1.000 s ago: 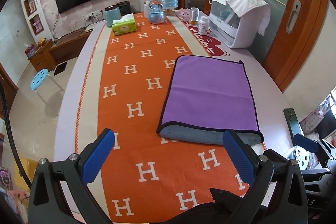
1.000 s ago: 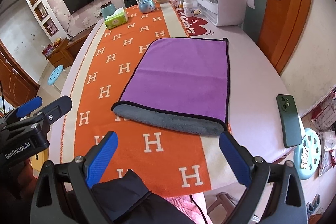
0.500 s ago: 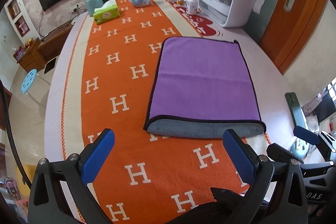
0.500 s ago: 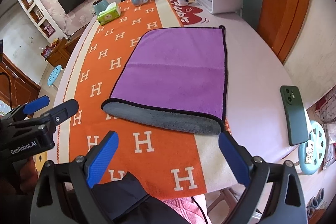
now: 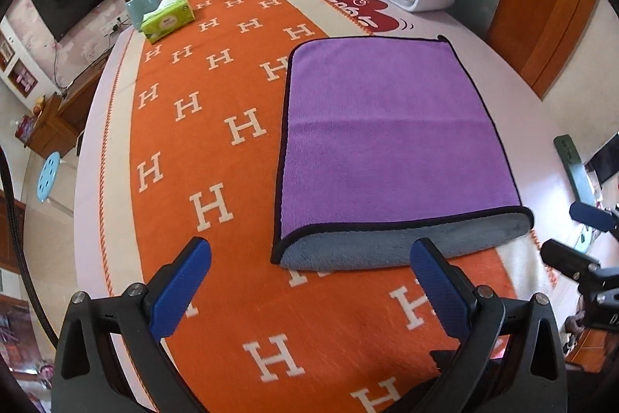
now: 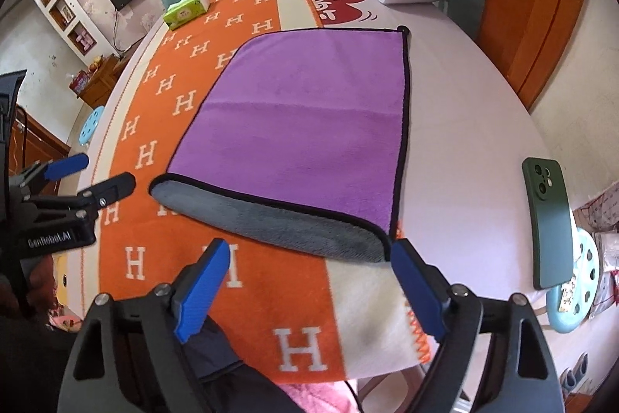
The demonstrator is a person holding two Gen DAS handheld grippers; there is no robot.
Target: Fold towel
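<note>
Towel (image 5: pixel 390 142), folded once, lies on the table's orange runner (image 5: pixel 216 149); a green phone (image 6: pixel 549 223) rests beside it. Left tool (image 5: pixel 309 281) and right tool (image 6: pixel 309 281) hover with jaws spread, empty.

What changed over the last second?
Both the left hand-held gripper and right hand-held gripper moved in toward the purple towel's near folded edge, jaws open, nothing grasped. The towel and the green phone stayed where they were.
</note>
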